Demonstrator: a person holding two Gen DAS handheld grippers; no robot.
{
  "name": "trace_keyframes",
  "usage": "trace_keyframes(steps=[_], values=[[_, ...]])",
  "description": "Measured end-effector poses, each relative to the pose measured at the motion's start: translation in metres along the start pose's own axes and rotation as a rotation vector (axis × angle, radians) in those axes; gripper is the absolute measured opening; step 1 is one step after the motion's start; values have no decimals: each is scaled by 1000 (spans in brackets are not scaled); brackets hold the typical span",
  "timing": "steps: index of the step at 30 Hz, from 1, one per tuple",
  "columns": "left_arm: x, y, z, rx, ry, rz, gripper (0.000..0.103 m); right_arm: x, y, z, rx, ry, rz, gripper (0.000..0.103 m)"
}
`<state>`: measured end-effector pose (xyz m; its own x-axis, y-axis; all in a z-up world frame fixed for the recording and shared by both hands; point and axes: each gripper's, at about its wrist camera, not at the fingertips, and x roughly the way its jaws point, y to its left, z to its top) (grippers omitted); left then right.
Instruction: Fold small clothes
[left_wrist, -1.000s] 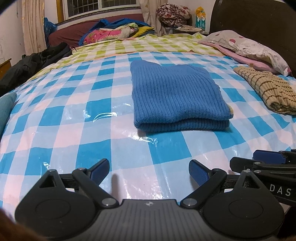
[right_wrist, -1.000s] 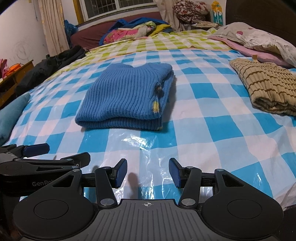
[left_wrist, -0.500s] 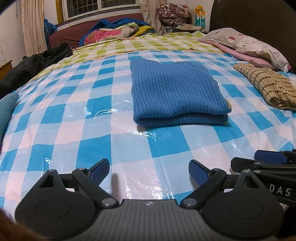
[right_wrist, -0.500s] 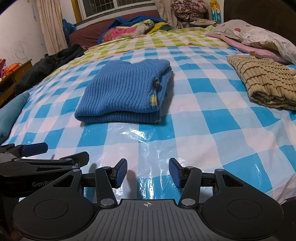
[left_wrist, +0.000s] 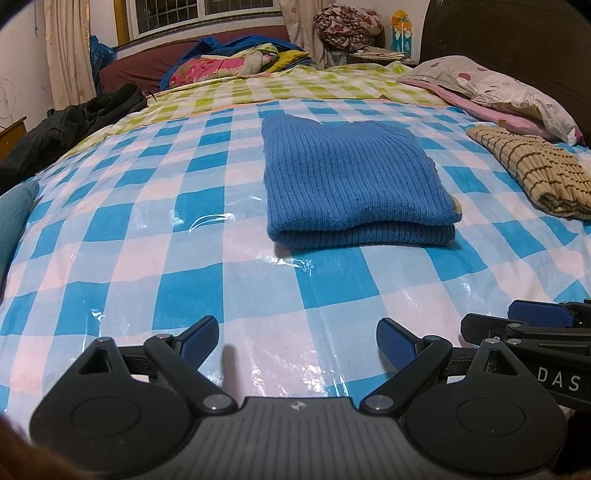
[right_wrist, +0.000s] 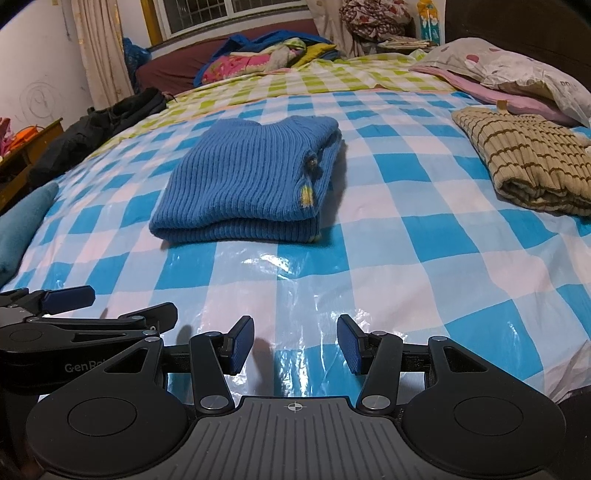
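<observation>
On the checked plastic sheet lies the blue knit sweater, folded in 2 layers. Both the left gripper and right gripper hover nearby, spread and empty. Best to leave this fold undisturbed; the striped garment lies well apart.

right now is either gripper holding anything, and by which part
Nothing is held. The left gripper and the right gripper both stand open over the checked sheet, short of the folded blue sweater, with nothing between their fingers.
</observation>
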<state>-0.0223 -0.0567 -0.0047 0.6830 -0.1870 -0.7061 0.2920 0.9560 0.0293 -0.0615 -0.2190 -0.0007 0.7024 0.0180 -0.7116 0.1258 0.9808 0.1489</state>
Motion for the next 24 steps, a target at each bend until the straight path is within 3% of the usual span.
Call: trace_keyframes(steps=[24], values=[[-2, 1, -5, -17, 18, -1, 96, -1, 1, -2, 2, 2, 0, 50]])
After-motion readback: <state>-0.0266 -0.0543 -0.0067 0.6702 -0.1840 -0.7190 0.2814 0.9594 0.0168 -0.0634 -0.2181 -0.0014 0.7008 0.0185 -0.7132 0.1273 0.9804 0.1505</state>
